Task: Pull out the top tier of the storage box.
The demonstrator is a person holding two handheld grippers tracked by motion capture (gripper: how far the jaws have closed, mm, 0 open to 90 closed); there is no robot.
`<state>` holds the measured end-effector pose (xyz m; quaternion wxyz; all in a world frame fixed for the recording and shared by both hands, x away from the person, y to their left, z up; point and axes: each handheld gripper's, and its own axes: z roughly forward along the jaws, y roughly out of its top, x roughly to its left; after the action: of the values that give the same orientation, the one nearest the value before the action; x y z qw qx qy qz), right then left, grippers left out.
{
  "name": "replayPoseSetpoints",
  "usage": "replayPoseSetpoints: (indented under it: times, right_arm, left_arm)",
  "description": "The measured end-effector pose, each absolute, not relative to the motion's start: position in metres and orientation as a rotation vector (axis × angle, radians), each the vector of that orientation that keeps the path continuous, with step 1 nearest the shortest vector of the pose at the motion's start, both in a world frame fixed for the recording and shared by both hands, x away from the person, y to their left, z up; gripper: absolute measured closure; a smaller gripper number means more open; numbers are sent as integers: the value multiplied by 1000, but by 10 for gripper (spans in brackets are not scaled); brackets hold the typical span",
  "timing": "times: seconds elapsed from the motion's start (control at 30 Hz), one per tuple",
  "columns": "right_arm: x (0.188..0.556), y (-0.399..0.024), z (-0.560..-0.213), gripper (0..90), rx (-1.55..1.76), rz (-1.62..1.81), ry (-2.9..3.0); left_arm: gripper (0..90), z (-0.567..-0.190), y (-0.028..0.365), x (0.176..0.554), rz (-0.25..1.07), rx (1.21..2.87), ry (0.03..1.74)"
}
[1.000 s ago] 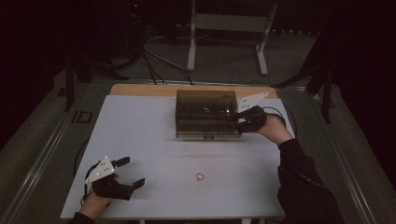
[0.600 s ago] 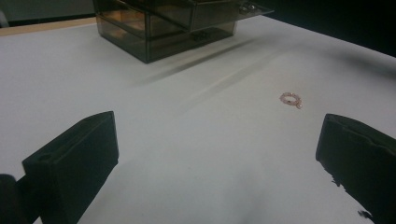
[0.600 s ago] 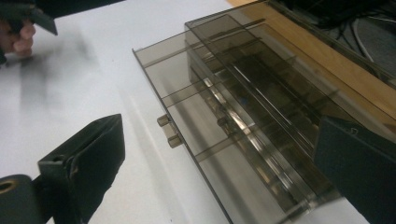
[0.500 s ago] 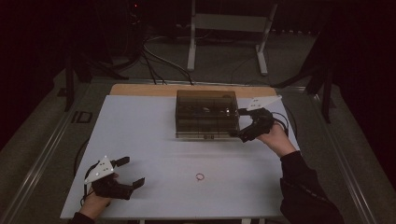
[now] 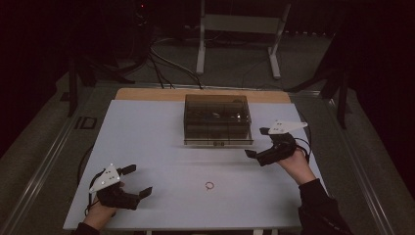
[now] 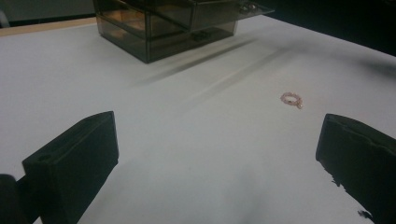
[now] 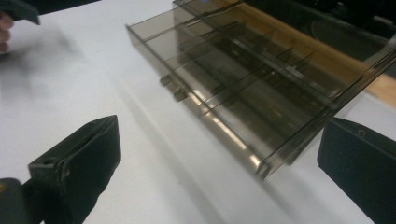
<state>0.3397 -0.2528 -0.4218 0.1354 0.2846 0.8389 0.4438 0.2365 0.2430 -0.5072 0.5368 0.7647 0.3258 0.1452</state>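
Note:
A smoky see-through drawer box (image 5: 218, 117) stands at the middle back of the white table (image 5: 156, 147). In the right gripper view one of its drawers (image 7: 243, 88) is pulled out, with dividers inside. A small pink bead ring (image 5: 210, 185) lies on the table in front of the box, also in the left gripper view (image 6: 291, 99). My right gripper (image 5: 257, 142) hovers just off the box's near right corner. Its jaws have just been opening and now stand wide with nothing between them (image 7: 219, 135). My left gripper (image 5: 138, 180) rests open at the near left, empty (image 6: 217, 130).
A strip of bare wood (image 5: 147, 94) runs along the table's far edge behind the box. Stand legs (image 5: 200, 44) and cables (image 5: 161, 58) lie on the dark floor beyond. The left hand and its gripper (image 7: 18, 9) show far off in the right gripper view.
My right gripper has drawn back from the box's right side toward the near right, and its jaws have opened. The left gripper has stayed put.

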Motion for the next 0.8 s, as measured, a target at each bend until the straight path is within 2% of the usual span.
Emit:
replayPoseSetpoints:
  times: [0.8]
  right_arm:
    - [282, -264, -482, 0, 953, 1303, 2352]
  left_arm:
    - [0, -506, 243, 236, 351, 1821, 766]
